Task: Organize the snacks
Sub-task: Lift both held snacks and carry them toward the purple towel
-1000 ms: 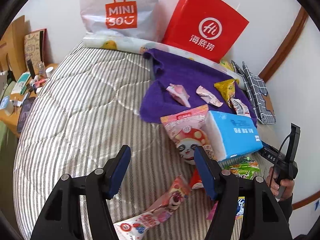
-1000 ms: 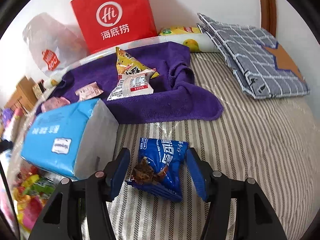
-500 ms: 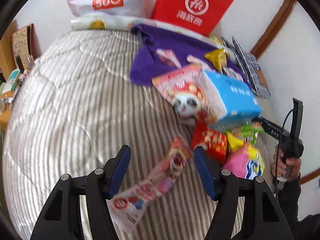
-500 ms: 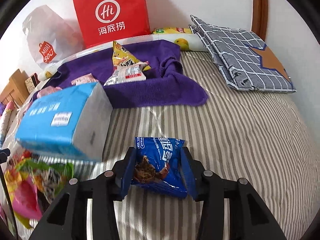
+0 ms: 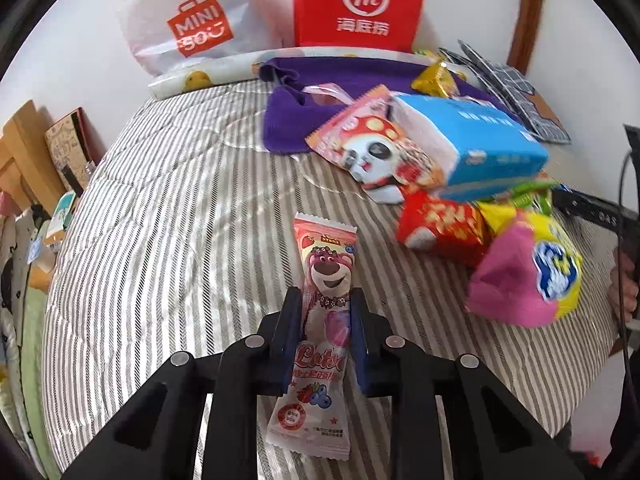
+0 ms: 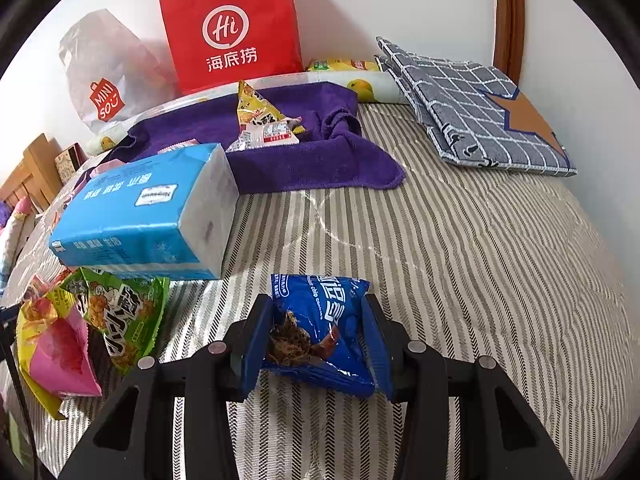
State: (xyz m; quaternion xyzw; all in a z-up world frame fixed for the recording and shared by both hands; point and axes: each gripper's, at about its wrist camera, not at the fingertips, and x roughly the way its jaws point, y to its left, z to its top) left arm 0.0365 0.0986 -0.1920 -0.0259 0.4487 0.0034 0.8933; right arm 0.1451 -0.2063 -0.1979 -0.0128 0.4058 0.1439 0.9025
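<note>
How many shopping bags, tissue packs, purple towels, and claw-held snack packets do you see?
Shopping bags: 2 (red bag, white bag)
Tissue packs: 1
Purple towels: 1
Snack packets in a claw: 2 (pink bear packet, left claw just closed on it; blue cookie packet, right claw)
Total: 6

Left-hand black plastic tongs (image 5: pixel 325 322): two angular arms with triangular cut-outs, round silver screw heads along the top, flat dark-blue pads (image 5: pixel 290 326) facing inward. Right-hand black plastic tongs (image 6: pixel 318 338): same build, same silver screws, same blue pads (image 6: pixel 256 340). At the left view's right edge, a hand (image 5: pixel 624 284) on a black handle, thin black cable looping past, dark sleeve below.
</note>
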